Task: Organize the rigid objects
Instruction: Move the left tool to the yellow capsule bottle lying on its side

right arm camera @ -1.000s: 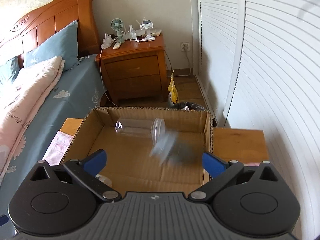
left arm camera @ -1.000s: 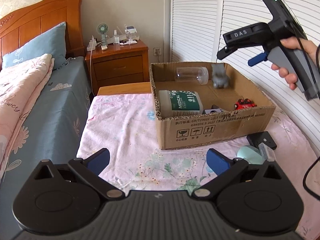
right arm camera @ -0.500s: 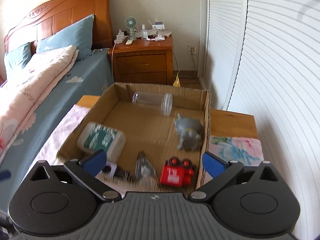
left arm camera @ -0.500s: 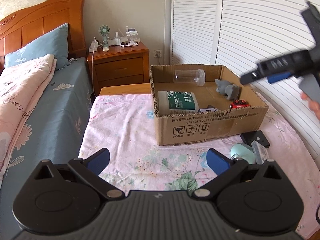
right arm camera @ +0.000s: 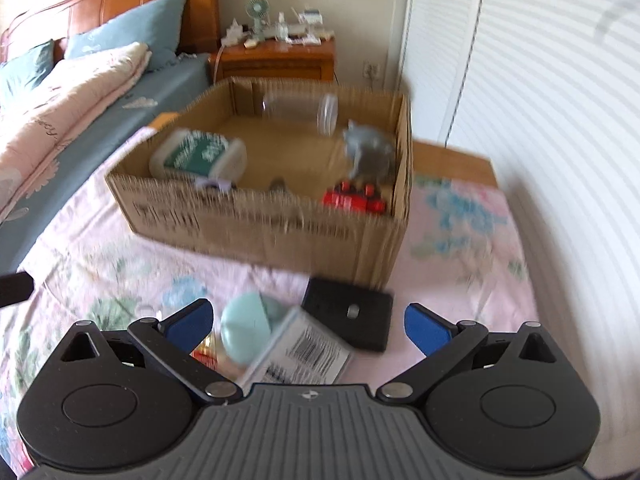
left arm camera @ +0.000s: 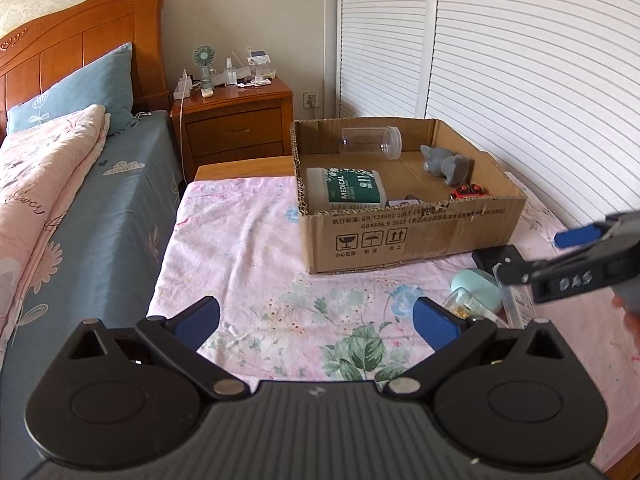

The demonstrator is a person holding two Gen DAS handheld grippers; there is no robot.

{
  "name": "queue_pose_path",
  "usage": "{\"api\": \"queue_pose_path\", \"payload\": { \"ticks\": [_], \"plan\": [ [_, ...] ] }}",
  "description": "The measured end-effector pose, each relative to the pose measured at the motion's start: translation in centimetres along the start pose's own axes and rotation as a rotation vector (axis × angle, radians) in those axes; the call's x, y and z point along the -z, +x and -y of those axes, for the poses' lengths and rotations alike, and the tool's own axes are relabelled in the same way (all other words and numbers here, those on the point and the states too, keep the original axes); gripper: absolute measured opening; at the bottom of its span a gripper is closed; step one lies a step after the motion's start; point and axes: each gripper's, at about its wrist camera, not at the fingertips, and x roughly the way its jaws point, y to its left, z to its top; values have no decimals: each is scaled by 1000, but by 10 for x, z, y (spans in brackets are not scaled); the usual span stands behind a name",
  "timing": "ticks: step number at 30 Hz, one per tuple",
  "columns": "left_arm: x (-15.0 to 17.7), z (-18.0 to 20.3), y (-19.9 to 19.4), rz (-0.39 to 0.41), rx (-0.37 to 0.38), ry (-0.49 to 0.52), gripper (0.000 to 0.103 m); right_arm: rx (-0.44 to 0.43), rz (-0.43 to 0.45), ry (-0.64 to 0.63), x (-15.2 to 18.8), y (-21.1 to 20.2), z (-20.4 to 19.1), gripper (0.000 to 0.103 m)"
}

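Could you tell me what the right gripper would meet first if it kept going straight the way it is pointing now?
Probably the black block lying on the cloth ahead of the open right gripper, with the cardboard box behind it; blur makes depth uncertain.

Left tool [left arm camera: 316, 322] spread wide and empty, right tool [right arm camera: 308, 322] likewise

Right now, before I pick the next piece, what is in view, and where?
Cardboard box: one, brown, on the flowered cloth.
Clear jar: one, on its side, box rear.
Medical tub: one, white and green, box left.
Grey animal toy: one, box right.
Red toy car: one, box front right.
Mint round case: one, outside the box.
Black block: one, outside the box.
Labelled packet: one, against the case.
Left gripper: open, empty.
Right gripper: open, over the loose pieces.
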Motion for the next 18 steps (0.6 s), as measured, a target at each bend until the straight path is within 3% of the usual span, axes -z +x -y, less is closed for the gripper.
{"api": "queue_pose_path", "payload": {
  "ticks": [4,10,18],
  "plan": [
    [2,-1,1,-6,-1,-4,102,-24,-45,79,13,14,5,103],
    [4,-2,6,-21,6,-6,102,11,-83,134,29,19,17,103],
    [8,6,15,-46,42,40,102,125,-115,112,59,11,32,103]
  ]
}}
